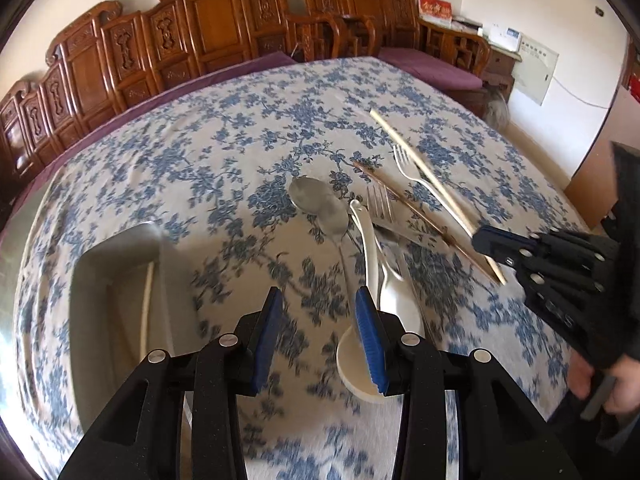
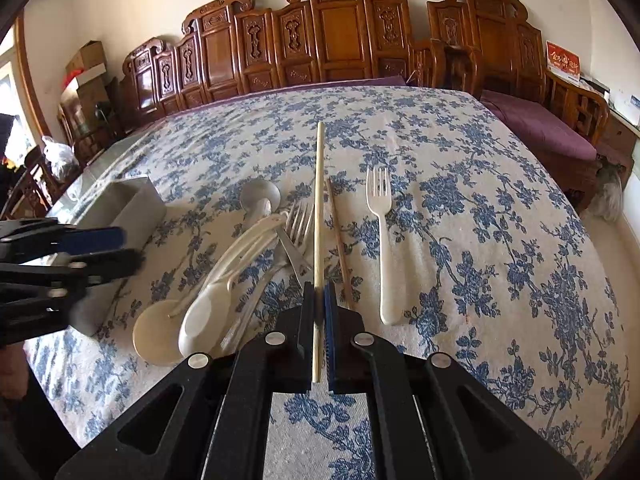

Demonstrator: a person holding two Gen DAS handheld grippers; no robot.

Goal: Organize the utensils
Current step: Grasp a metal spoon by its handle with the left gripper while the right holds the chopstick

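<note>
One chopstick (image 1: 147, 308) lies in the bin (image 1: 120, 264); right gripper (image 2: 319, 312) pinches another chopstick (image 2: 318, 208), left gripper (image 1: 316, 320) gapes empty, pile (image 2: 248, 264) remains.

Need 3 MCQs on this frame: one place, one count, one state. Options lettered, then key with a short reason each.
1. Where does the metal container stand relative to the utensil pile?
A. To its left
B. To its right
C. On top of it

2. How many forks are on the tablecloth?
A. One
B. Two
C. Four

3. What state is the right hand-held gripper in?
A. Open and empty
B. Shut on the pale chopstick
C. Shut on a spoon

Key: 1 A, the right wrist view shows it left of the pile. 2 B, one white plastic fork and one metal fork. 3 B, the chopstick runs between its closed pads.
</note>
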